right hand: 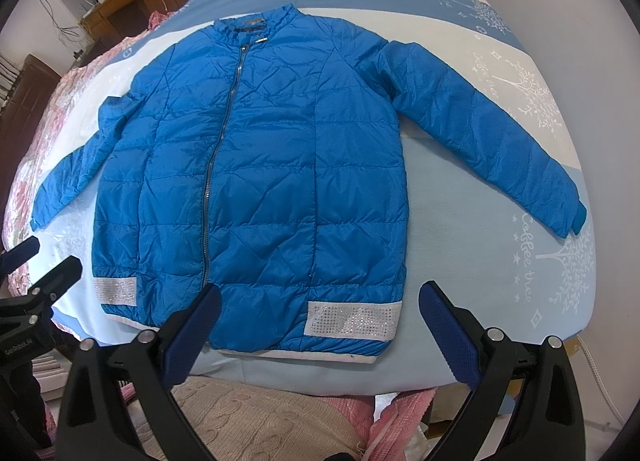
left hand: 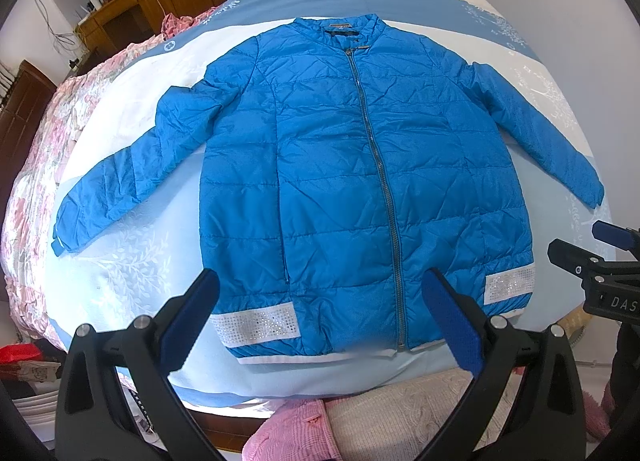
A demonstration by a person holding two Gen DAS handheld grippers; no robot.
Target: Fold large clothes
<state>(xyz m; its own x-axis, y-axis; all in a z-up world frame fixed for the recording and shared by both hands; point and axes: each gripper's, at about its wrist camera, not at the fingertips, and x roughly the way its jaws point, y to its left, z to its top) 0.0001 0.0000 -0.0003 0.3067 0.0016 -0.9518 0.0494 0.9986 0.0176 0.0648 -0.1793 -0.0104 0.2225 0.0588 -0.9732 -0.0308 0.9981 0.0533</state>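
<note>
A blue quilted jacket (left hand: 340,165) (right hand: 256,165) lies flat and zipped on the bed, collar at the far end, both sleeves spread outward, white studded bands at the hem. My left gripper (left hand: 320,313) hovers open above the hem's left half, nothing between its blue pads. My right gripper (right hand: 320,321) is open too, held over the hem's right half near the studded band (right hand: 352,319). Each gripper shows at the edge of the other's view: the right one (left hand: 600,261), the left one (right hand: 40,265).
The bed (left hand: 132,261) carries a light blue and white printed cover; a pink floral quilt (left hand: 36,165) bunches along its left side. Pink and beige knit clothes (right hand: 248,417) lie just below the near edge. Wooden desk and cabinets (left hand: 132,9) stand at the back left.
</note>
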